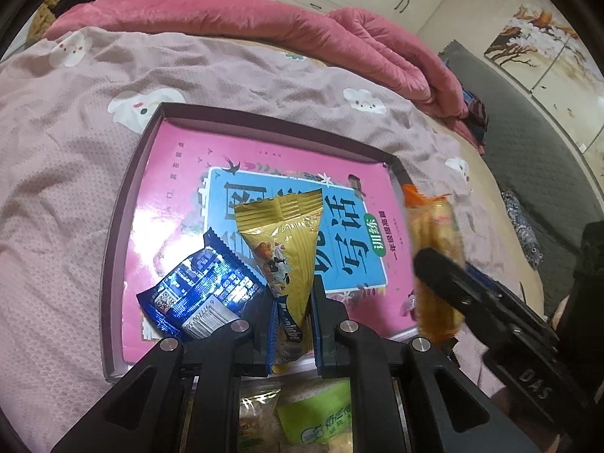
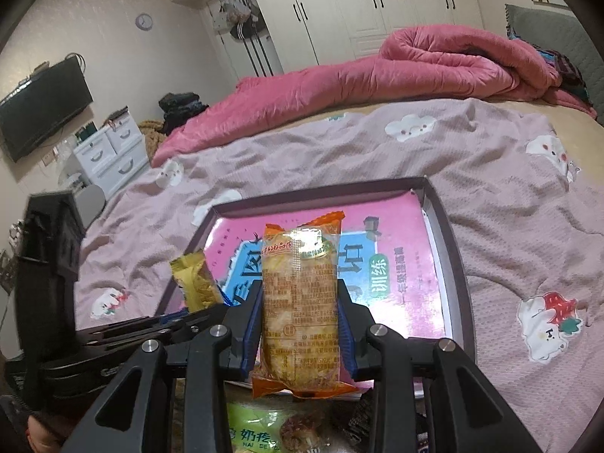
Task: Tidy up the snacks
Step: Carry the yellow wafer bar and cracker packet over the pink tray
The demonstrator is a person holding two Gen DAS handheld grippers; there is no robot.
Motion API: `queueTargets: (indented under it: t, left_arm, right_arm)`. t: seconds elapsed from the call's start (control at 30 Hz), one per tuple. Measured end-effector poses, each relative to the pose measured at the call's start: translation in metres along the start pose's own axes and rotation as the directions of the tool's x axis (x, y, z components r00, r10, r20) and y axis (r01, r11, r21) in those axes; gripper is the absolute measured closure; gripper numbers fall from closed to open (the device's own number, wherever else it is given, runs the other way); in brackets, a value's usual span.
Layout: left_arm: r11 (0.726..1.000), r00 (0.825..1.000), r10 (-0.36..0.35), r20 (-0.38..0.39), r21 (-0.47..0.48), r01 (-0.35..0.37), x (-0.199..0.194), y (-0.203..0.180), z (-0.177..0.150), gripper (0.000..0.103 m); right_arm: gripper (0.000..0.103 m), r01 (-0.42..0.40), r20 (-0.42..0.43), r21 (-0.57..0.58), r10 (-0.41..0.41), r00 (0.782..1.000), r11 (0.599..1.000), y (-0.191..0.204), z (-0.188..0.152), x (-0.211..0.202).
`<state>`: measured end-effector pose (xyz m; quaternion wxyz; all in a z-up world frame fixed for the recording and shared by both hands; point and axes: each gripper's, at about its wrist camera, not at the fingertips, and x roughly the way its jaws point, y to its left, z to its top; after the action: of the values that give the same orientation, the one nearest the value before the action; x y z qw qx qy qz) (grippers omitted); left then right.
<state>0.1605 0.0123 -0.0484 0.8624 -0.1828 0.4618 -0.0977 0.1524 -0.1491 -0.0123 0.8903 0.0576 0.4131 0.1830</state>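
My left gripper (image 1: 292,294) is shut on a yellow snack packet (image 1: 283,241) and holds it above the near part of a dark-rimmed tray (image 1: 124,188) lined with a pink book. A blue snack packet (image 1: 196,294) lies in the tray just left of my left fingers. My right gripper (image 2: 300,302) is shut on an orange-ended clear snack packet (image 2: 298,302), held upright over the tray's near edge (image 2: 456,264). In the left wrist view the right gripper (image 1: 426,260) and its orange packet (image 1: 434,234) are at the right. In the right wrist view the yellow packet (image 2: 196,283) is at the left.
The tray sits on a bed with a pink cartoon-print cover (image 1: 56,188). A rolled red quilt (image 2: 415,71) lies at the far side. More snack packets, one green (image 2: 260,430), lie below both grippers. A TV (image 2: 41,109) and white drawers (image 2: 109,151) stand at the left.
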Motion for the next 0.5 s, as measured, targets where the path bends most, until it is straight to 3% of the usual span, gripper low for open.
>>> queueTargets:
  t: [0.5]
  left_arm:
    - [1.000,1.000,-0.003,-0.012,0.000,0.003,0.001,0.004,-0.003,0.088]
  right_arm:
    - [0.068,0.004,-0.076,-0.014,-0.005,0.997,1.000,-0.001,-0.011,0.035]
